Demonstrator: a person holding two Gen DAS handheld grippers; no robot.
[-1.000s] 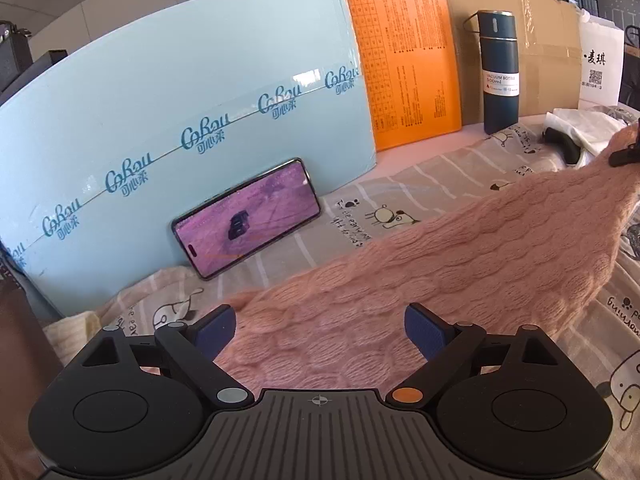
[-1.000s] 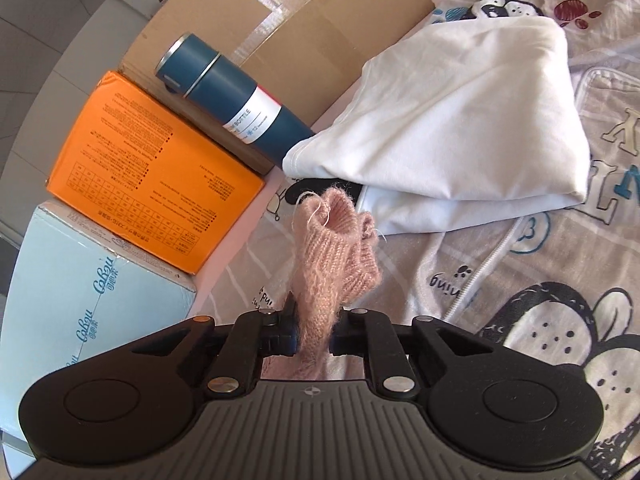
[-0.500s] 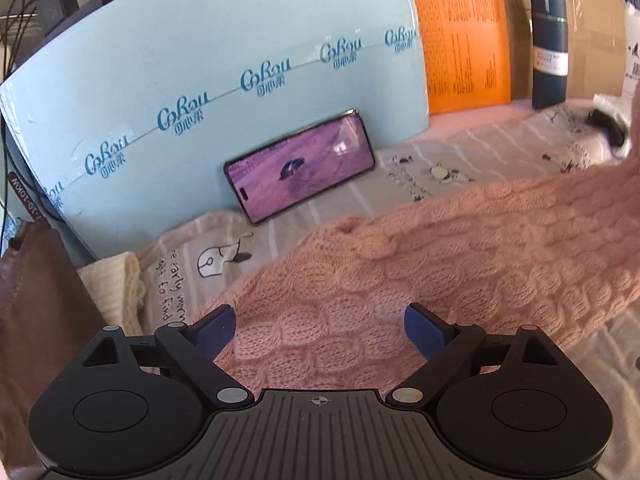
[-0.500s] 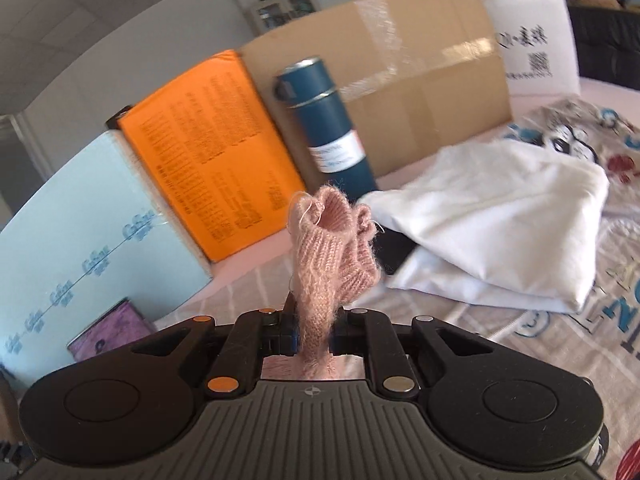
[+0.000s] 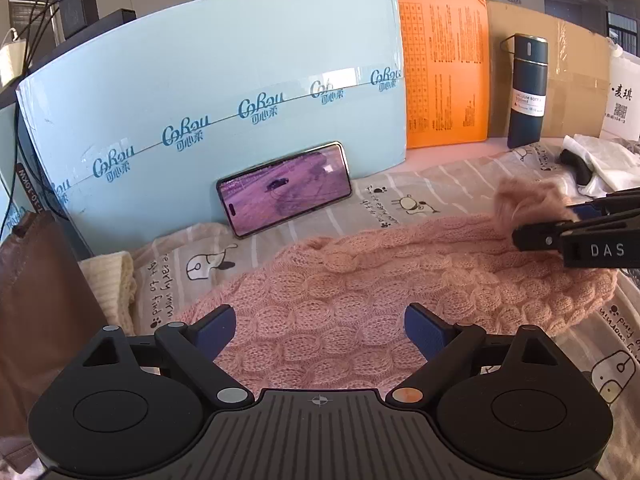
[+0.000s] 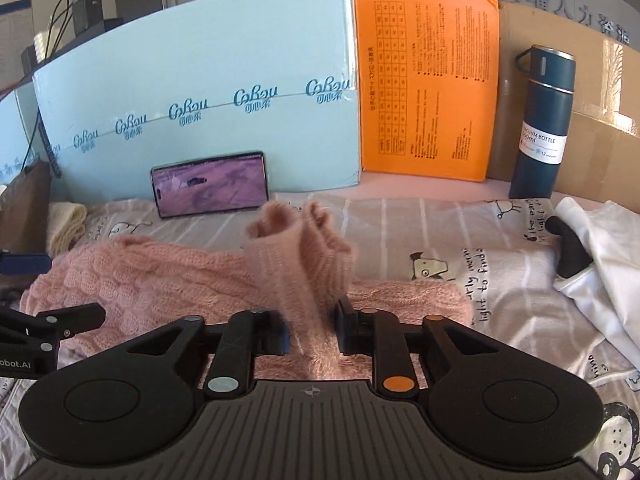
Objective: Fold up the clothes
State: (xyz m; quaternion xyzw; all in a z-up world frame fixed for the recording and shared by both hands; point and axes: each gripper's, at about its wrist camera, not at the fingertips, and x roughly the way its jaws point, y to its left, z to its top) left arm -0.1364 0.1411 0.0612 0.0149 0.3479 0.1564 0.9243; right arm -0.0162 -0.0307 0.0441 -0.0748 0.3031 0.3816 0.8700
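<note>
I hold the ribbed cuff of a pink cable-knit sweater (image 6: 168, 280) pinched in the narrow jaws of my right gripper (image 6: 310, 332), low centre of the right view, the cuff standing up above them. The sweater's body sprawls across the cartoon-print bedsheet (image 5: 400, 200), mid-frame in the left view. My left gripper (image 5: 320, 328), jaws wide and holding nothing, hovers over the knit. I judge the fold partway: one sleeve lifted, the body still spread, no neat stack. A white folded garment (image 6: 608, 248) lies at the right edge.
</note>
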